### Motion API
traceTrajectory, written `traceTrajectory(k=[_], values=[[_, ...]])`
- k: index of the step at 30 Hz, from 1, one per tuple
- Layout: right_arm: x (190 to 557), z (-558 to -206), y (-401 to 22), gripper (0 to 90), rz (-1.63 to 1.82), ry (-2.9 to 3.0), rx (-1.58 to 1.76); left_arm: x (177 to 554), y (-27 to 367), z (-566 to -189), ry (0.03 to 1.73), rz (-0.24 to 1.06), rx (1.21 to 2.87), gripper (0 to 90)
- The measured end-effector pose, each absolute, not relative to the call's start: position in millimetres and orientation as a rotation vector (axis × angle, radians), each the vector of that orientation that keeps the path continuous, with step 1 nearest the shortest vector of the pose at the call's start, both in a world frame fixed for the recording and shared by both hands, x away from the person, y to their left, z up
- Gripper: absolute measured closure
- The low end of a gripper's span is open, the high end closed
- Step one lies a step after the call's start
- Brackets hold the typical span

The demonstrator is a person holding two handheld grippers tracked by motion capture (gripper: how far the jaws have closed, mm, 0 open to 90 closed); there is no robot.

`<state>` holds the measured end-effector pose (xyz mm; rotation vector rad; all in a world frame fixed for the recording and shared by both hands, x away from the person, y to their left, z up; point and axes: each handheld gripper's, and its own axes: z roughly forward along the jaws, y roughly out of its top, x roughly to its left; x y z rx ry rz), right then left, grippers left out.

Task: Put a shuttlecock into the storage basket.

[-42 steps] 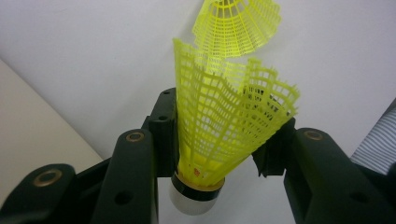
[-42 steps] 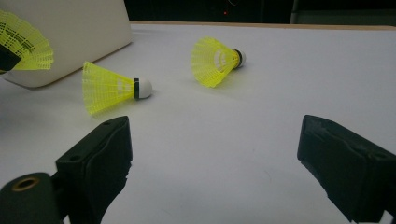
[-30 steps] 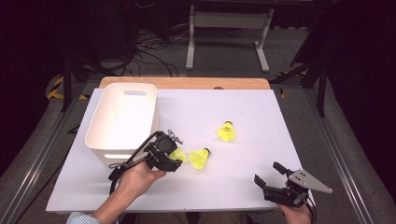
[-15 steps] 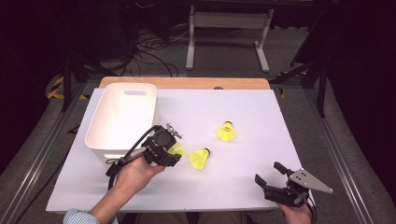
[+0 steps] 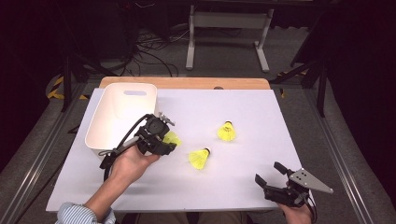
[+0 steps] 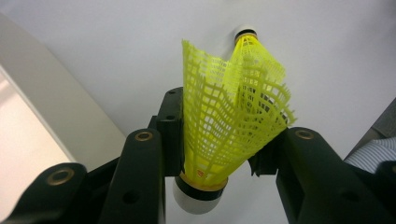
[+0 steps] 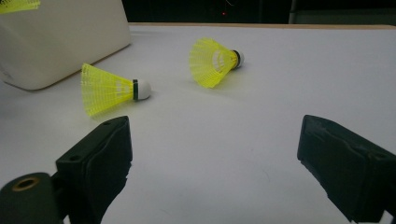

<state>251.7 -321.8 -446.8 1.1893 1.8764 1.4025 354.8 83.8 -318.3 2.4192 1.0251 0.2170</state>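
Left gripper view: left hand-held gripper (image 6: 219, 154) just closing, clamped on yellow shuttlecock (image 6: 233, 116) skirt; light, crushable mesh; the cork base would give firmer hold.

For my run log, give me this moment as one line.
left gripper: shut on held shuttlecock, jaws just closing, beside white bin | right gripper: open | two loose shuttlecocks on table

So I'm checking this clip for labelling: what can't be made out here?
- High view: held shuttlecock mostly hidden by the left tool.
- High view: white bin floor near its front wall is hidden by that wall.
- Left gripper view: a second shuttlecock behind the held one, only its cork visible.
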Motion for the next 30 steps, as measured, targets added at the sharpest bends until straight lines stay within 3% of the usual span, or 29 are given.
traceTrajectory(k=[30], values=[[251.5, -446.8, -323.6, 10.7, 1.415, 1.860, 1.202, 375.3, 115.6, -273.6, 1.122, 0.241, 2.343, 63.7]])
